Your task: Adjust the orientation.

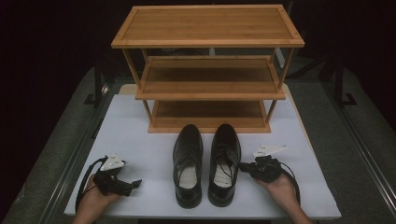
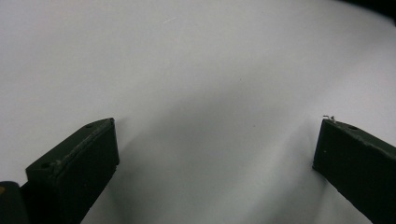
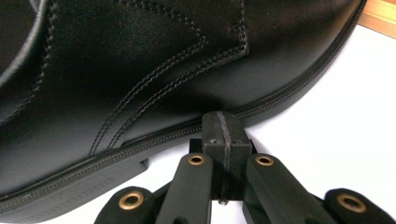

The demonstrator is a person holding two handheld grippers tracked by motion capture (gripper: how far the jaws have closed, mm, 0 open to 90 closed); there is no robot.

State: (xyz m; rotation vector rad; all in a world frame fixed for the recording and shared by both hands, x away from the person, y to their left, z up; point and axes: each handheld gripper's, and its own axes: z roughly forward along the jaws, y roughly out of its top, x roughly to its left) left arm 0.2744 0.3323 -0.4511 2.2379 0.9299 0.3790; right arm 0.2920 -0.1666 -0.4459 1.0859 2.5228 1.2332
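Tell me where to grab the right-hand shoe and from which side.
Grip the right shoe by its collar wall beside the open mouth, coming from its outer side, where the right gripper already sits, shut, against the sole edge. The opening lets one jaw go inside, one outside.

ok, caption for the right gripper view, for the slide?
Shut right tool pressed against the sole edge of the black shoe on the white table.

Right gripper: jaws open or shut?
Shut. Right gripper jaws meet with no gap, tips against the black leather shoe's sole edge.
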